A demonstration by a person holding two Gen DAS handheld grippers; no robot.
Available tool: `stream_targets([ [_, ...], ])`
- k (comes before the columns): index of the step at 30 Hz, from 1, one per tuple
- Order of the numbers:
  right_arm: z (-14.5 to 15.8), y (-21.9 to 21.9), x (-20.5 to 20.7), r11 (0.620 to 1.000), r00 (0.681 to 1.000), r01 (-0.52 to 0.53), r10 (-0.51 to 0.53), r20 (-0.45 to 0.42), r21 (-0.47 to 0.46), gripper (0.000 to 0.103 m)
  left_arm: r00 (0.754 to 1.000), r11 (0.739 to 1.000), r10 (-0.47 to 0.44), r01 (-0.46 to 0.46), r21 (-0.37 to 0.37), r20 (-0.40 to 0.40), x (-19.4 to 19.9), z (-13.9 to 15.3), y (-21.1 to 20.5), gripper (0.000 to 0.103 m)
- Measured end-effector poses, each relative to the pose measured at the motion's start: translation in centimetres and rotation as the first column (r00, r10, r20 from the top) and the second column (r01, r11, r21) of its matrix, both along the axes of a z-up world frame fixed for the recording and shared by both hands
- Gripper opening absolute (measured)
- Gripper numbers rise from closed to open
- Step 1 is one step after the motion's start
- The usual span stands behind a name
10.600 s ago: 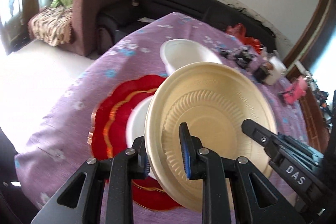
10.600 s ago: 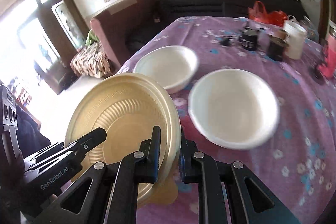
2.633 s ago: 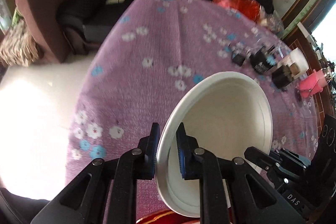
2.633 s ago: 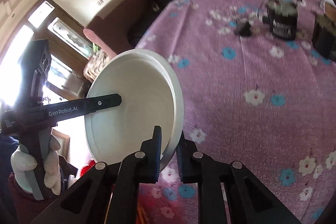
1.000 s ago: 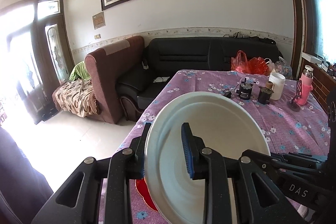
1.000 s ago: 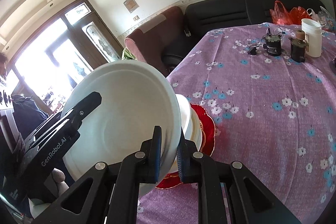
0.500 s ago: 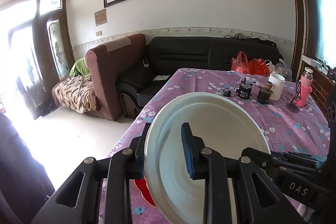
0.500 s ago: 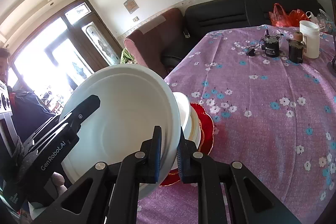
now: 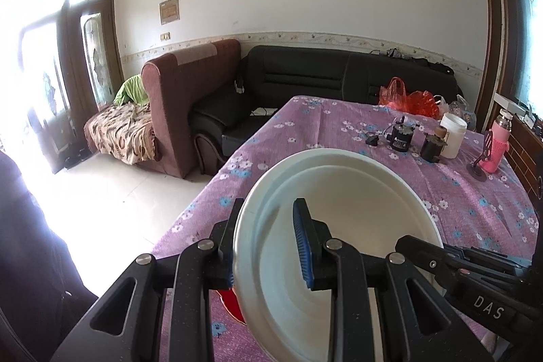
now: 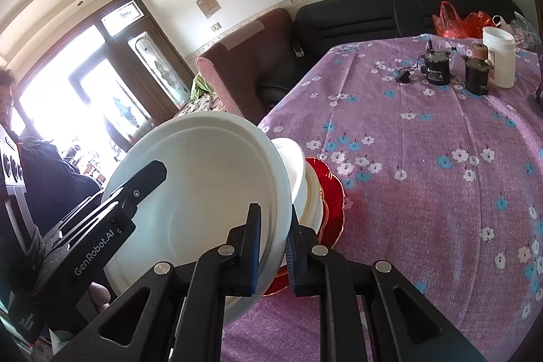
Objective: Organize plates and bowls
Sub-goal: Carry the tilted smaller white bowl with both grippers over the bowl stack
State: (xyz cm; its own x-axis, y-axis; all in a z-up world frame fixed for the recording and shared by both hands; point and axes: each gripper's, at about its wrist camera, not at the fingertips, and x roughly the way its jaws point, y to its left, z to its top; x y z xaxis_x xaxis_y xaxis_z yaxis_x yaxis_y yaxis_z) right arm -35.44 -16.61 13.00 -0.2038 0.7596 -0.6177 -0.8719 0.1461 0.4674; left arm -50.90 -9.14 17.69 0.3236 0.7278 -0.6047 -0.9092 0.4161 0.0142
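Left gripper [image 9: 268, 243]: clamped on the rim of the white round foam bowl [image 9: 339, 260], one blue-padded finger inside the wall and one outside, holding it tilted in the air above the near edge of the table.
Right gripper [image 10: 273, 243]: closed on the opposite side of the same bowl's rim, so the bowl hangs between the two tools.
Table with purple flowered cloth [image 10: 441, 175]: largest surface in view; jars and a pink bottle stand well apart at its far end.
Red scalloped plate [image 10: 331, 192]: lies flat near the table's front edge and carries the stack.
Stack of white and cream dishes [image 10: 302, 178]: sits on the red plate, just behind and partly hidden by the held bowl; how many pieces it holds I cannot tell.
Bowl handling: probably very light and slightly flexible, with a thin rim that can dent or crack under a hard pinch.
Surface: looks smooth, so likely slippery against the pads if the bowl tips further.
Where to hold: at the rolled rim on two opposing sides, as now, with gentle pressure; the deep wall gives the inner fingers good purchase.
Placement judgement: level the bowl and nest it centred on the stack, or the light pile may shift.
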Motion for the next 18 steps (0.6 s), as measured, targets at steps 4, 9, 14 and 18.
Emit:
stream_targets([
  [4,-0.67,0.0,0.42,1.0,1.0,0.009,-0.009,-0.01,-0.013,0.015,1.0,1.0,-0.003,0.003,-0.017,-0.004,0.22,-0.69,0.18,0.026],
  [9,-0.89,-0.15,0.55,1.0,1.0,0.013,-0.014,-0.012,-0.014,0.015,1.0,1.0,-0.003,0.003,-0.012,-0.006,0.25,-0.87,0.16,0.026],
  [14,-1.01,-0.12,0.59,1.0,1.0,0.013,-0.013,-0.015,-0.013,0.015,1.0,1.0,-0.001,0.001,0.001,-0.013,0.27,-0.82,0.08,0.026],
  [18,-1.06,-0.03,0.53,1.0,1.0,0.014,-0.014,-0.011,-0.013,0.015,1.0,1.0,0.001,-0.001,0.01,-0.012,0.28,-0.7,-0.01,0.026],
])
